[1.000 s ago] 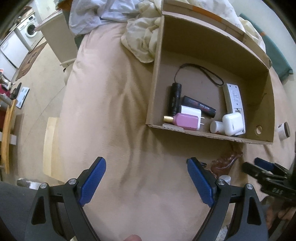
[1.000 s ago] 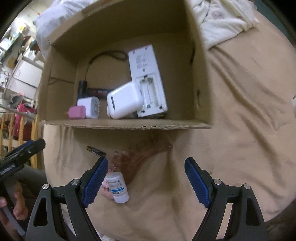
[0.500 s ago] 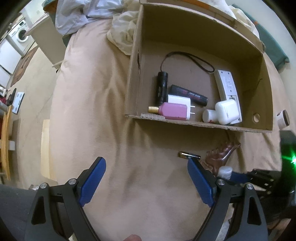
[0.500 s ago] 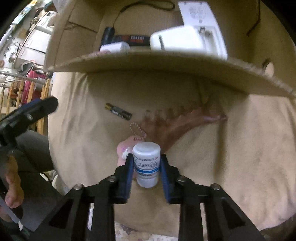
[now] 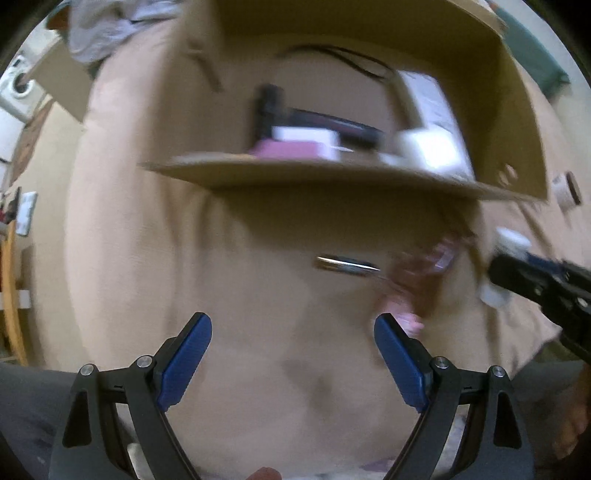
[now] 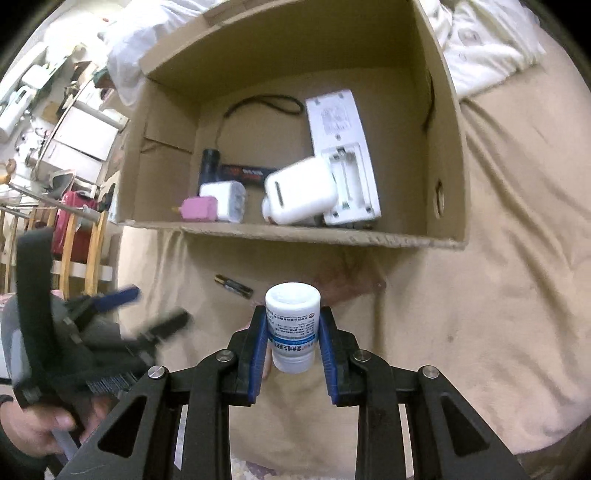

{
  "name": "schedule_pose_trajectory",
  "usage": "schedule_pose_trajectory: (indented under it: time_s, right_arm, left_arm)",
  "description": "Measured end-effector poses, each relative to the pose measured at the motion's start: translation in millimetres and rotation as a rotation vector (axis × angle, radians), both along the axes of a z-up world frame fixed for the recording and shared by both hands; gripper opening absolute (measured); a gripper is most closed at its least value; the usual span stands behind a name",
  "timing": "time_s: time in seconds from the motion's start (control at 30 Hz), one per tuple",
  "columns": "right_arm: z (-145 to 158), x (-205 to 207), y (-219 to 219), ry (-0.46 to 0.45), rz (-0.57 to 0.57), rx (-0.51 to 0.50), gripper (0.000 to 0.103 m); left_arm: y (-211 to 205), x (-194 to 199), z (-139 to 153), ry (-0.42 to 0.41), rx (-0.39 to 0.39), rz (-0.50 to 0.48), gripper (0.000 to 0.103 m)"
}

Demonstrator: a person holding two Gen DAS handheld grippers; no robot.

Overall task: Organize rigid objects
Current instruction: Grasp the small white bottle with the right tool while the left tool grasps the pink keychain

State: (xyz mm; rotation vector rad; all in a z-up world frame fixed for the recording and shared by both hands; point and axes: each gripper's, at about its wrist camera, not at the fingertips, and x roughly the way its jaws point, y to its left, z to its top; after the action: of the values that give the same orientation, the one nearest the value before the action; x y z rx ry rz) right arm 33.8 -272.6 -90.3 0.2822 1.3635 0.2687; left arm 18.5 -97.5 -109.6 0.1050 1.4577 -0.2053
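a bed covered in a tan blanket (image 6: 517, 295) fills most of both views. crumpled white bedding (image 6: 487, 40) lies at the far end of the bed, with a pale blue-grey cloth (image 5: 110, 26) heaped beside it. left of the bed, beige flooring (image 5: 40, 155) shows, and a white washing machine (image 5: 14, 85) stands at the far left. a wooden chair (image 6: 92, 251) stands beside the bed, holding something red (image 6: 70, 225). cluttered white furniture (image 6: 81, 136) stands beyond the chair. the lighting is dim and warm.

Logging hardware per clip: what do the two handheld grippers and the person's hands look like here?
Both the left gripper and the right gripper have black angular frames with triangular cut-outs, silver pivot bolts and blue ribbed finger pads. No cables or markings are legible. The bare left hand shows, its sleeve out of view.
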Motion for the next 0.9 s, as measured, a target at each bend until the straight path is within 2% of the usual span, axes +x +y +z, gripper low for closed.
schedule_pose_trajectory:
  time_s: [0.2, 0.47, 0.5, 0.53, 0.57, 0.63, 0.67, 0.7, 0.9]
  right_arm:
    - [8.1, 1.3, -3.9, -0.028, -0.013, -0.016, 0.029]
    - [18.2, -0.5, -10.8, -0.056, -0.021, -0.018, 0.028]
    - [19.6, -0.7, -11.5, -0.058, -0.022, -0.019, 0.028]
    - [20.0, 0.1, -11.0, -0.061, -0.022, -0.022, 0.028]
    - [21.2, 0.3, -11.2, -0.063, -0.019, -0.023, 0.028]
    - [18.6, 1.8, -5.9, -0.066, -0.015, -0.018, 0.028]
    - [19.3, 1.2, -5.9, -0.068, -0.013, -0.018, 0.028]
    - [19.7, 1.5, -5.2, -0.070, -0.010, -0.020, 0.028]
    - [21.5, 0.9, -3.7, -0.078, 0.001, -0.020, 0.028]
  left_arm:
    - [-39.0, -13.0, -15.0, 0.019, 0.019, -0.036, 0.088]
    - [-64.6, -17.7, -39.6, 0.052, 0.073, -0.053, 0.088]
    - [-64.4, -17.8, -42.0, 0.060, 0.066, -0.048, 0.081]
    - [-63.4, -18.0, -43.3, 0.065, 0.058, -0.040, 0.067]
    - [-61.8, -18.4, -45.1, 0.068, 0.061, -0.035, 0.062]
    - [-54.2, -16.8, -44.1, 0.052, 0.063, -0.039, 0.043]
    - [-51.8, -16.7, -42.8, 0.043, 0.067, -0.040, 0.037]
    - [-49.3, -16.4, -41.8, 0.037, 0.069, -0.040, 0.033]
    - [-18.4, -14.7, -40.1, 0.040, 0.087, -0.022, 0.033]
